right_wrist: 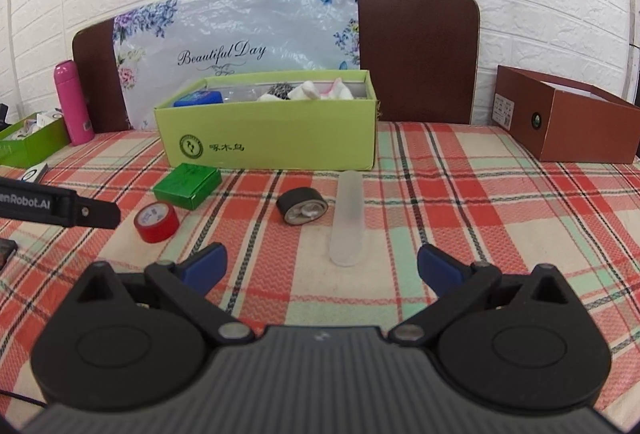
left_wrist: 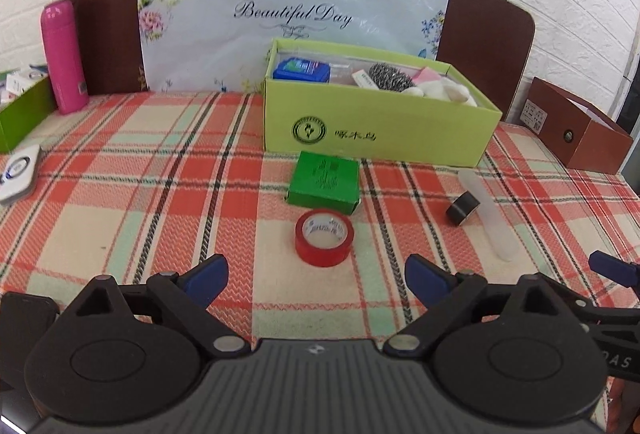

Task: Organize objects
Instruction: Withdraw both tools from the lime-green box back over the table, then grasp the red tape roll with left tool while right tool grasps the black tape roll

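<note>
A red tape roll [left_wrist: 323, 244] lies on the plaid cloth just ahead of my open, empty left gripper [left_wrist: 316, 276]. Behind it lies a small green box [left_wrist: 325, 181], and behind that stands an open yellow-green box [left_wrist: 372, 125] holding several items. A black tape roll [left_wrist: 463, 209] and a frosted plastic tube [left_wrist: 490, 213] lie to the right. In the right wrist view my open, empty right gripper [right_wrist: 322, 266] faces the tube [right_wrist: 348, 220], with the black roll [right_wrist: 302, 205], red roll [right_wrist: 157, 221], green box [right_wrist: 187, 185] and yellow-green box [right_wrist: 276, 137] beyond.
A pink bottle [left_wrist: 63, 57] and a green tray [left_wrist: 24, 109] stand at the back left. A brown open box [right_wrist: 568, 117] stands at the back right. A white device [left_wrist: 18, 171] lies at the left edge. A floral bag [left_wrist: 288, 9] leans on the brown headboard.
</note>
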`<action>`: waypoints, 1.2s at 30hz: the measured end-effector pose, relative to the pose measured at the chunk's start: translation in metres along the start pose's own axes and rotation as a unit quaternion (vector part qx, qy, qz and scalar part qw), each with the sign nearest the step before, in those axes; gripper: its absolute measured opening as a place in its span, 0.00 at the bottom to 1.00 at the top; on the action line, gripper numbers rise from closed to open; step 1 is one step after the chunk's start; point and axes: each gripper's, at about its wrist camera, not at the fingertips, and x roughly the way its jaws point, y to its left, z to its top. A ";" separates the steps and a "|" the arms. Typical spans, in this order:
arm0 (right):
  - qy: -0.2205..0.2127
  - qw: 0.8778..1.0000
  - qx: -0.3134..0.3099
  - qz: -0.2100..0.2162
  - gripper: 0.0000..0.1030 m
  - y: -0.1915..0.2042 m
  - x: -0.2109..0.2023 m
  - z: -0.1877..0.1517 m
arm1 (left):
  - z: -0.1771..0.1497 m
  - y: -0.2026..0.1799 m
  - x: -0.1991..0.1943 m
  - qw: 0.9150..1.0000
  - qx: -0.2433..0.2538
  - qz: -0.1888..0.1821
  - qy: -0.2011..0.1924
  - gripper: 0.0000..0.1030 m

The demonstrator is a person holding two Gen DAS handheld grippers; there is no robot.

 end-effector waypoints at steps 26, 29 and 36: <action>0.082 0.994 -0.060 0.049 0.42 0.011 0.131 0.037 | -0.003 -0.007 0.049 0.996 0.025 -0.057 0.061 0.46; 0.067 0.994 -0.043 0.070 0.42 0.003 0.106 0.029 | -0.005 -0.006 0.046 0.995 0.028 -0.064 0.066 0.46; 0.073 0.986 -0.095 0.116 0.42 0.004 0.025 -0.014 | -0.024 -0.014 0.020 0.993 0.056 -0.077 0.077 0.46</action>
